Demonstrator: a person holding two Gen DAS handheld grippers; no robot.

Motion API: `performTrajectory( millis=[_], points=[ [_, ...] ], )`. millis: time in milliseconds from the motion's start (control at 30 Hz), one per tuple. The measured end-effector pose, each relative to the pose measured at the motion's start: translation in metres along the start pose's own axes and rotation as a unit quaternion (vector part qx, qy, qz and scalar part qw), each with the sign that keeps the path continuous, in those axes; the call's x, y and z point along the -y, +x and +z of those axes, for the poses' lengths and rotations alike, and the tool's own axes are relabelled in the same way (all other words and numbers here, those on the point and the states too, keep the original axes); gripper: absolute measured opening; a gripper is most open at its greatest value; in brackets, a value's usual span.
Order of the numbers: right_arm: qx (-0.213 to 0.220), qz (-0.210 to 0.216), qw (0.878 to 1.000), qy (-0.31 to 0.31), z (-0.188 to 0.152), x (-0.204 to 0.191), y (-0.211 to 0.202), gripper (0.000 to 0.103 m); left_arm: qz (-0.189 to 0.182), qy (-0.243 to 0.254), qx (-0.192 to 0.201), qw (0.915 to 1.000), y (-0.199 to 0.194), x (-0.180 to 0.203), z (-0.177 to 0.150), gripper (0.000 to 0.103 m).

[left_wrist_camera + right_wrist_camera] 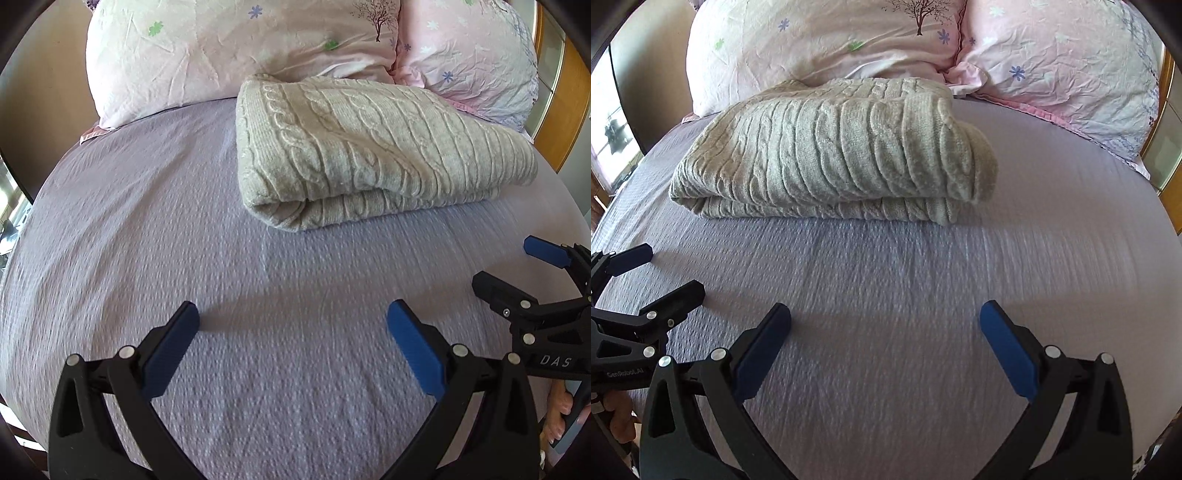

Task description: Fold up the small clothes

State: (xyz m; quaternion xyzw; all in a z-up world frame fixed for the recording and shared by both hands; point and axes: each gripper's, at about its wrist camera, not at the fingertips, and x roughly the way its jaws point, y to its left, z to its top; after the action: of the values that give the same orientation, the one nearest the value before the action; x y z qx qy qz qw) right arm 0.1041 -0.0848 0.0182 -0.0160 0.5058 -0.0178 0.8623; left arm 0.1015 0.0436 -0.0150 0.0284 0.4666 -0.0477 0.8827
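A beige cable-knit sweater lies folded in a thick bundle on the lilac bed sheet, just in front of the pillows. It also shows in the right wrist view. My left gripper is open and empty, above the sheet, short of the sweater. My right gripper is open and empty, also short of the sweater. The right gripper also shows at the right edge of the left wrist view, open. The left gripper shows at the left edge of the right wrist view, open.
Two pink floral pillows lean at the head of the bed behind the sweater. A wooden headboard rises at the far right. A window is at the left.
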Motion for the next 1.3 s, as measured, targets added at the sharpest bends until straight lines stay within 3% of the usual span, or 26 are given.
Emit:
performTrajectory(
  millis=[1300],
  points=[
    [0.0, -0.001, 1.0, 0.001, 0.0008, 0.0006, -0.0005, 0.102, -0.001, 0.002, 0.004, 1.0, -0.0002, -0.0013, -0.0002, 0.101]
  ],
)
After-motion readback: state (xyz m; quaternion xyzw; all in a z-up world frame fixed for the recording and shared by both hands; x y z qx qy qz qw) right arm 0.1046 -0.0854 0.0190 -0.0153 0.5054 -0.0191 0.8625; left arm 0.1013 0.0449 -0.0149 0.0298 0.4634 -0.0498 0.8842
